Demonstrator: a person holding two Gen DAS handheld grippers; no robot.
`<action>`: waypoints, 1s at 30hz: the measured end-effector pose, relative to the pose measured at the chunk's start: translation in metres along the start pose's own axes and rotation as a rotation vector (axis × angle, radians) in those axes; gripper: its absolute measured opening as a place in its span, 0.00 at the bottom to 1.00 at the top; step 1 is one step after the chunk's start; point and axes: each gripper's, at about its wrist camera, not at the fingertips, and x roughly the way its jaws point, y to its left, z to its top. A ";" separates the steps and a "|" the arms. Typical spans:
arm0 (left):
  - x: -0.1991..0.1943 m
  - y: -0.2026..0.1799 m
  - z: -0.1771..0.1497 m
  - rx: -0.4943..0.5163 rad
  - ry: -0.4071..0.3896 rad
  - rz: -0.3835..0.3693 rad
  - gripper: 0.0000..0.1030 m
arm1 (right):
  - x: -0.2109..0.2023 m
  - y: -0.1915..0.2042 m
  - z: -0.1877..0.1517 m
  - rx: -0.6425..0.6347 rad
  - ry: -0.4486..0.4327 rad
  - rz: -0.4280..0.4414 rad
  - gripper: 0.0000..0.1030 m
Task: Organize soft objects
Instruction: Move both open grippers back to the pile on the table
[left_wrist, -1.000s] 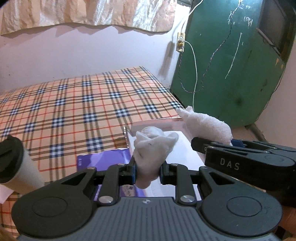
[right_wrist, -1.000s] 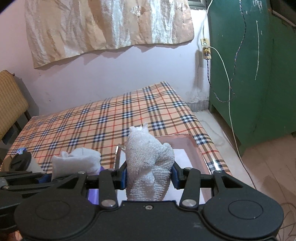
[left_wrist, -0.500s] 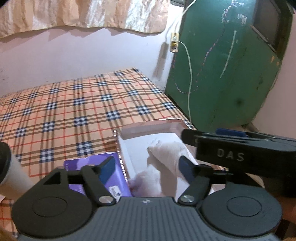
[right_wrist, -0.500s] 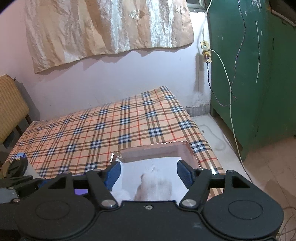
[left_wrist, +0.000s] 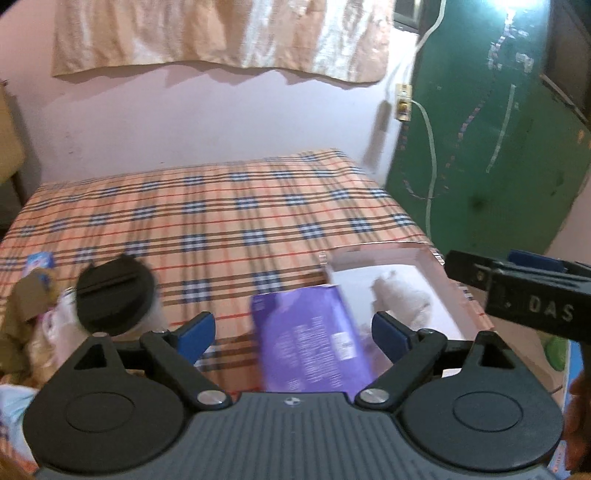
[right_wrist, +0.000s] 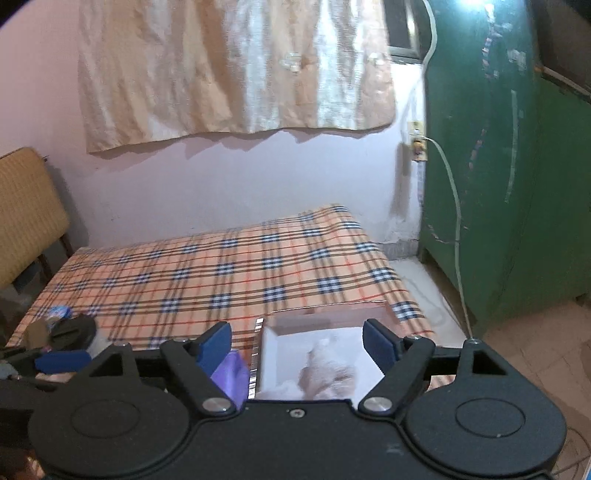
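Since a second ago both white cloths have left the grippers and now lie in the box; half a second ago the fingers had already spread, and since then the left view has swung leftward, bringing the black-lidded cup further into frame.

The left gripper (left_wrist: 293, 330) hangs above the near edge of the plaid-covered bed (left_wrist: 207, 221), its blue-padded fingers (left_wrist: 195, 330) spread wide with nothing between them. Below that gap lies the purple lid (left_wrist: 310, 339), flat on the bed and touching the left side of the open box (left_wrist: 424, 254). The right gripper (right_wrist: 297, 341) is held just beside it, to the right, its body crossing the right edge of the left view. Its jaws are equally wide apart and empty, poised over the box (right_wrist: 325, 317).

The white cloths (left_wrist: 404, 301) rest on the pale floor of the box, crumpled and motion-blurred, so their separate outlines cannot be told apart. In the right view they show as one soft white heap (right_wrist: 328, 373) near the front of the box.

At the left stands a white cup with a black lid (left_wrist: 114, 295), beside some crumpled wrappers (left_wrist: 33, 295). A green cupboard (right_wrist: 517, 184) stands against the wall to the right of the bed.
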 end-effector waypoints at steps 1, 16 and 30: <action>-0.002 0.006 -0.001 -0.012 0.000 0.008 0.92 | -0.001 0.007 -0.001 -0.014 0.002 0.004 0.90; -0.034 0.073 -0.024 -0.120 -0.010 0.091 0.91 | 0.004 0.088 -0.011 -0.095 0.033 0.127 0.90; -0.064 0.135 -0.054 -0.212 -0.006 0.168 0.91 | 0.009 0.170 -0.031 -0.178 0.068 0.271 0.90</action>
